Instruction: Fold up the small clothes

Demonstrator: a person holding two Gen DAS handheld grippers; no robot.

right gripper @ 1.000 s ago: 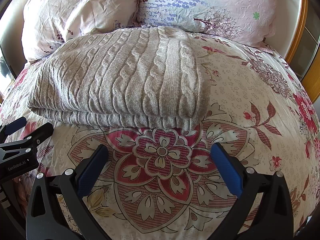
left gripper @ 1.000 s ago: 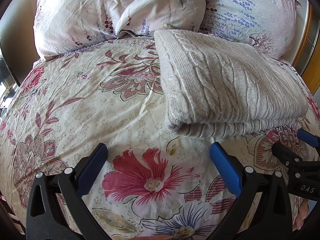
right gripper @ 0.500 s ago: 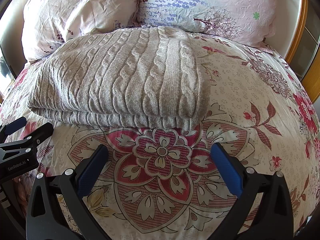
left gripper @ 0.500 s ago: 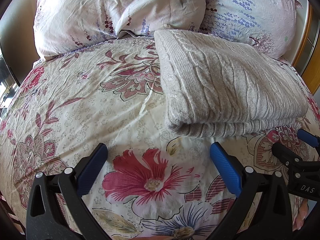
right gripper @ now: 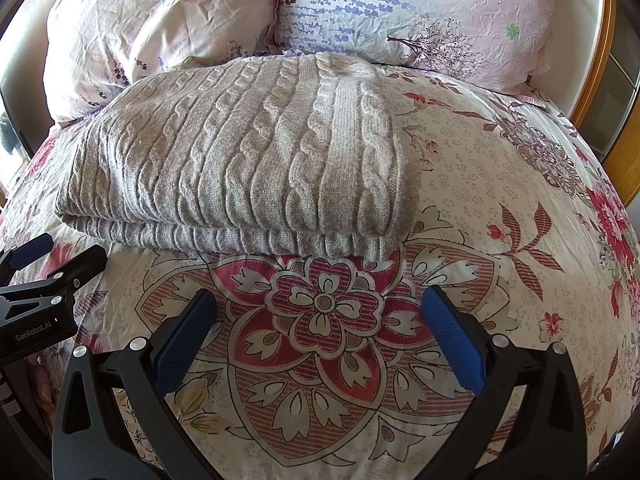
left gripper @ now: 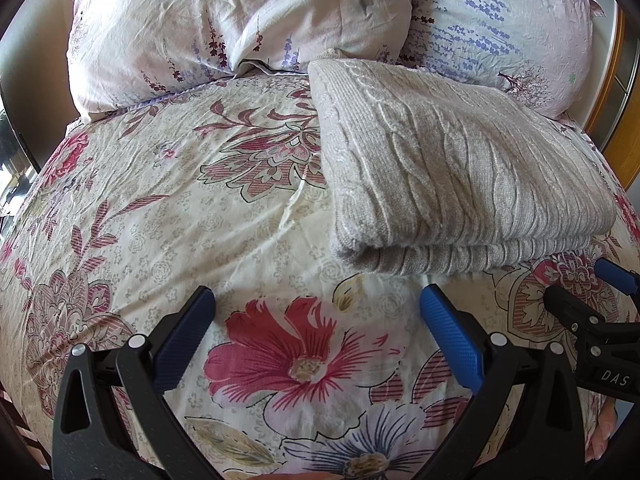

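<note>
Between the blue pads of the left gripper [left gripper: 316, 320] lies only printed bedspread [left gripper: 160, 220]; the jaws stand wide apart and hold nothing. The right gripper [right gripper: 320, 320] is in the same condition: jaws spread, empty, poised over the large floral medallion of the cover. Each gripper appears at the edge of the other's view, so the 2 sit side by side, near each other.

Directly ahead of both lies the grey cable-knit sweater [right gripper: 248, 160], already folded into a flat rectangle of at least 2 layers (the stacked near edge shows this). Its near edge runs left to right across the bed, and its far end reaches the 2 pillows [left gripper: 240, 20] at the headboard.

Relative position:
1. In the left wrist view the sweater sits forward and to the right; only its near left corner is close to the right-hand pad.
2. In the right wrist view the sweater sits forward and slightly left, with its near right corner just past the pads.

Judgement: the fold looks complete or nearly so. Neither gripper touches the knit. The right gripper appears better centred on the near edge for any further move.
</note>
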